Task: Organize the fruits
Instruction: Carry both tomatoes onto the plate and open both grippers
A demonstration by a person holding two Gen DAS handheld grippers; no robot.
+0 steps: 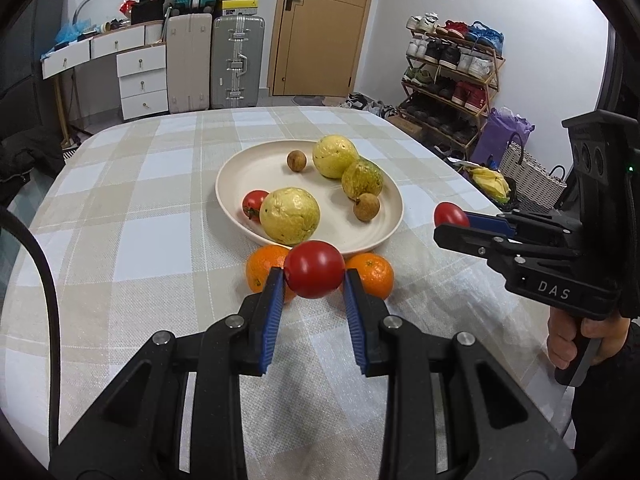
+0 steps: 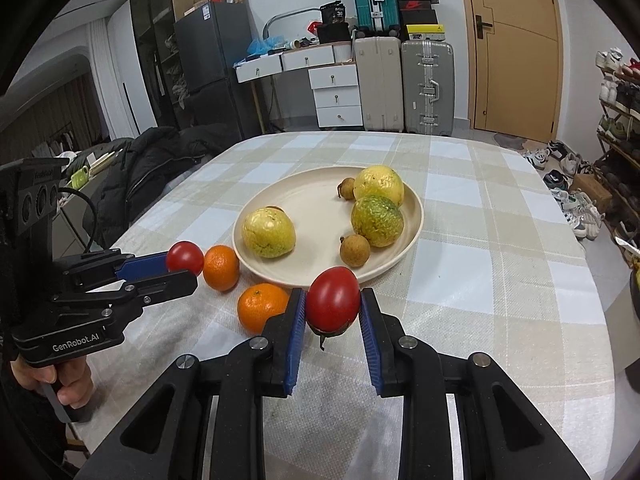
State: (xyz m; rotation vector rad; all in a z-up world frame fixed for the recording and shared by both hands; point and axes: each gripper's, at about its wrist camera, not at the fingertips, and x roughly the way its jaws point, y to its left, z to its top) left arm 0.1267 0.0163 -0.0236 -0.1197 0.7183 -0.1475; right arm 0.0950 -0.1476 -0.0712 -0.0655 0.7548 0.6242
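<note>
A cream plate (image 1: 248, 168) (image 2: 308, 200) holds three yellow-green guavas (image 1: 290, 215), two brown longans (image 1: 296, 161) and a small tomato (image 1: 253, 203). Two oranges (image 1: 370, 274) (image 2: 221, 267) lie on the cloth at the plate's near rim. My left gripper (image 1: 314, 276) is shut on a red tomato (image 1: 315, 269) just above the oranges; it also shows in the right wrist view (image 2: 182, 266). My right gripper (image 2: 333, 300) is shut on another red tomato (image 2: 333, 300), near the plate's right edge; it shows in the left wrist view (image 1: 450, 222).
The table (image 1: 140, 208) has a beige and pale blue checked cloth. Beyond it stand suitcases (image 1: 236, 64), white drawers (image 1: 142, 80), a door and a shoe rack (image 1: 452, 68). A dark jacket (image 2: 156, 160) lies left of the table.
</note>
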